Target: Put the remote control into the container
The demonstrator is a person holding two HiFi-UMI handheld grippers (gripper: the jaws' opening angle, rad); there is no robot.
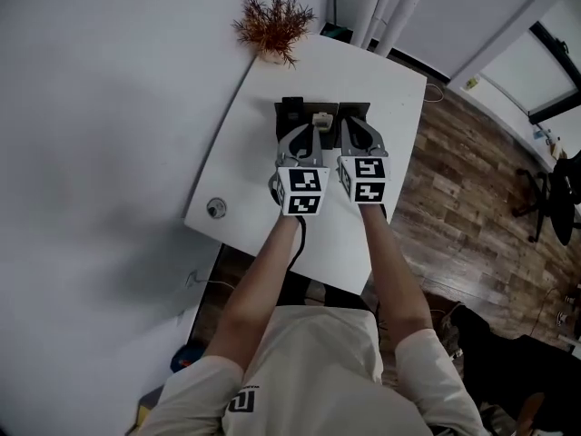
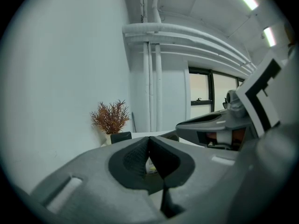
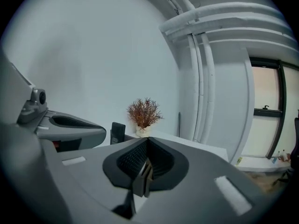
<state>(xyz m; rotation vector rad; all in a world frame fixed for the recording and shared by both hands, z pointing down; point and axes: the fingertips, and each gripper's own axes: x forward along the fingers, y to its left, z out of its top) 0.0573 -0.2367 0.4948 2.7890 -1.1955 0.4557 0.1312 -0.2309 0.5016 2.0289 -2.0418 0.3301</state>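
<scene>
Jaws of left gripper and right gripper sit pressed together at container.

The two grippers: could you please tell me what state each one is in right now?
Left gripper: closed, tips together.
Right gripper: closed; a thin dark strip shows between its pads, and whether it is gripped cannot be told.

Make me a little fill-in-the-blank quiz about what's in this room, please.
1. The plant stands at the table's far ___.
2. The container on the table is ___ in colour.
3. The floor beside the table is made of ___.

Missing words: corner; black; wood.
</scene>
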